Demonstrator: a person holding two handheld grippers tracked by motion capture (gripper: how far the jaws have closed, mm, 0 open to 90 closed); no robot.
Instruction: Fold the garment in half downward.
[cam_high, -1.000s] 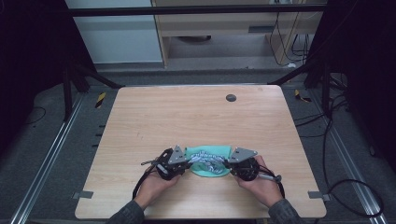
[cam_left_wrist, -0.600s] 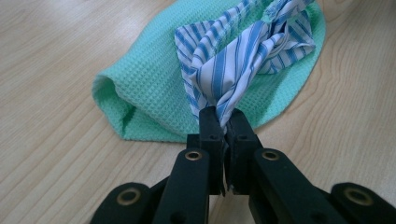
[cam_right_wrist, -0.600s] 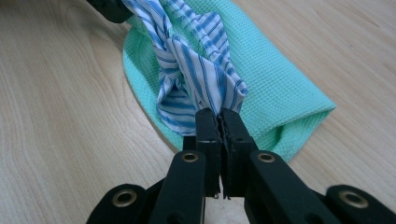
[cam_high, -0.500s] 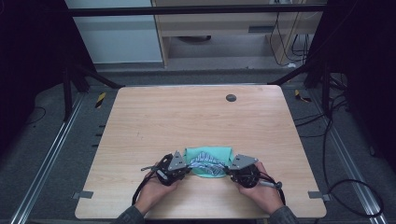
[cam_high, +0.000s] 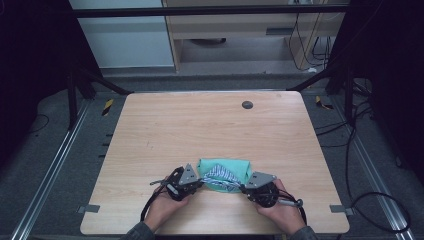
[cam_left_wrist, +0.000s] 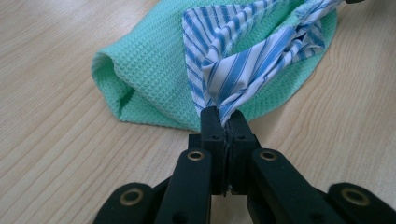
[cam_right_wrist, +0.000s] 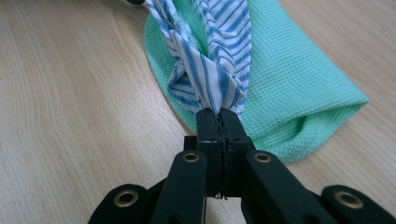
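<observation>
A green waffle-weave cloth (cam_high: 235, 167) lies folded on the wooden table (cam_high: 210, 130) near its front edge, with a blue-and-white striped cloth (cam_high: 220, 175) on top of it. My left gripper (cam_high: 198, 184) is shut on one corner of the striped cloth (cam_left_wrist: 233, 74), which rises bunched from the jaws over the green cloth (cam_left_wrist: 149, 79). My right gripper (cam_high: 245, 187) is shut on the opposite corner of the striped cloth (cam_right_wrist: 210, 70), lifting it above the green cloth (cam_right_wrist: 299, 93). The striped cloth stretches between the two grippers.
A small dark round disc (cam_high: 247, 104) is set in the table near its far edge. Cables trail on the floor to the right of the table (cam_high: 370, 200). A cabinet (cam_high: 240, 35) stands beyond the far edge.
Both hands have drawn slightly back toward the table's front edge, pulling the striped cloth's corners with them. The green cloth has stayed in place.
</observation>
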